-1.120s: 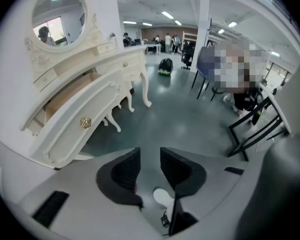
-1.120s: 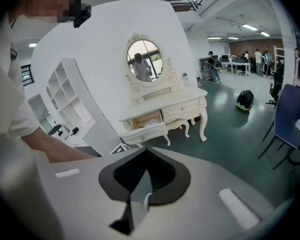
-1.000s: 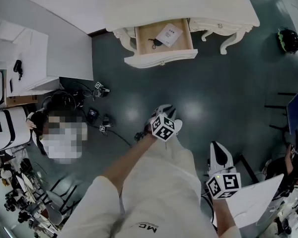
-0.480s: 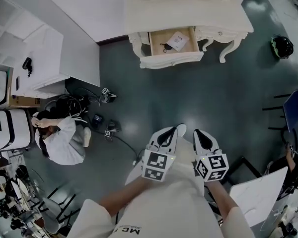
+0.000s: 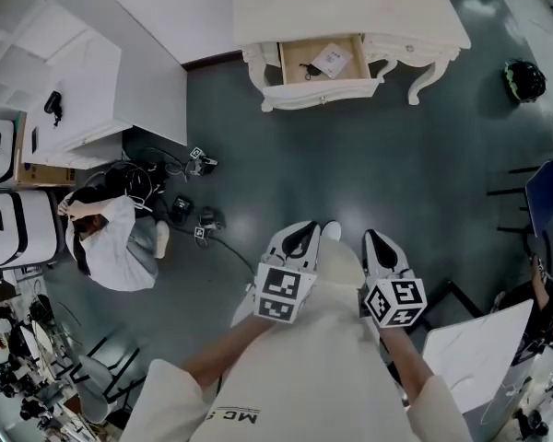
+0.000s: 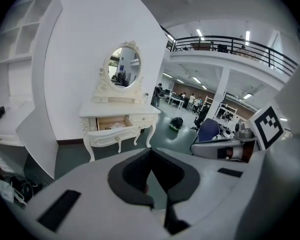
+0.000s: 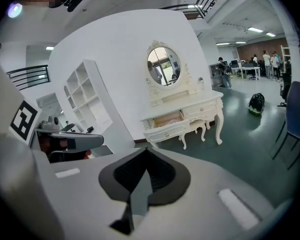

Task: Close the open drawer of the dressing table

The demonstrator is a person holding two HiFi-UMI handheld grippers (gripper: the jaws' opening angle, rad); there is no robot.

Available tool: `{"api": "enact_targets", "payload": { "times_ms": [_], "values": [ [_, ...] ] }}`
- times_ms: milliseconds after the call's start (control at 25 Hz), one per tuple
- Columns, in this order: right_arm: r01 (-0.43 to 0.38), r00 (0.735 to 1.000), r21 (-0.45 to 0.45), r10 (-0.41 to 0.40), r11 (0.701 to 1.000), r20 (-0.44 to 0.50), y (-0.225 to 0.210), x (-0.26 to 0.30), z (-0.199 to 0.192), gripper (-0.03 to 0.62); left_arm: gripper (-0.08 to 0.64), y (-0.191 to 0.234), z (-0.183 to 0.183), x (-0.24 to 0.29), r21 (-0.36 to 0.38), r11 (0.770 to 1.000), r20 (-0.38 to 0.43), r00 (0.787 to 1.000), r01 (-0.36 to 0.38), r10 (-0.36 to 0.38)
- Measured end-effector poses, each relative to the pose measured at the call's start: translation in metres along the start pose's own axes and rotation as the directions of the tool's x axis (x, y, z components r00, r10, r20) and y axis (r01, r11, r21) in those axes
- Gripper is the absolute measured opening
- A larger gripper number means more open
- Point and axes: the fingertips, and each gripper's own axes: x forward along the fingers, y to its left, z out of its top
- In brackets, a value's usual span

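The cream dressing table stands against the far wall with an oval mirror on top. Its left drawer is pulled out; inside lie a white card and a small dark item. The drawer and the drawer also show, small and far off, in both gripper views. My left gripper and right gripper are held side by side over the person's lap, well short of the table. Both point toward it. The left gripper and right gripper are shut with nothing between the jaws.
A person sits on the dark floor at the left among cables and small devices. A white shelf unit stands left of the table. A black bag lies at the right, a blue chair further down.
The two grippers have come together side by side in front of the person; the right one moved up beside the left. The dressing table now sits a little higher and smaller in the head view.
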Motion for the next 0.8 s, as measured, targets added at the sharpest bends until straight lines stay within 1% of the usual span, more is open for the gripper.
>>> {"api": "enact_targets", "payload": {
  "times_ms": [200, 320, 400, 480, 640, 800],
  "values": [
    [-0.057, 0.998, -0.009, 0.057, 0.998, 0.017, -0.012, 0.004, 0.021, 0.002, 0.008, -0.009, 0.025, 0.016, 0.037, 0.999, 0.000, 1.000, -0.020, 0.020],
    [-0.069, 0.997, 0.001, 0.069, 0.998, 0.031, -0.031, 0.015, 0.029, 0.002, 0.008, -0.014, 0.037, 0.033, 0.052, 0.998, 0.013, 0.999, -0.041, 0.040],
    [-0.062, 0.998, 0.020, 0.061, 0.998, 0.018, -0.042, 0.023, 0.029, 0.000, 0.008, -0.009, 0.039, 0.043, 0.027, 0.997, 0.012, 0.998, -0.070, 0.070],
    [-0.068, 0.998, 0.022, 0.068, 0.997, 0.005, -0.043, 0.027, 0.028, 0.001, 0.009, -0.005, 0.042, 0.044, -0.008, 0.996, 0.009, 0.996, -0.084, 0.084],
    [-0.102, 0.995, 0.002, 0.102, 0.995, -0.019, -0.045, 0.039, 0.039, 0.002, 0.008, -0.008, 0.056, 0.055, 0.005, 0.997, 0.008, 0.997, -0.076, 0.076],
    [-0.094, 0.995, 0.011, 0.094, 0.995, -0.036, -0.052, 0.061, 0.051, 0.002, 0.008, 0.004, 0.065, 0.076, -0.004, 0.998, -0.015, 0.998, -0.068, 0.068]
  ]
}}
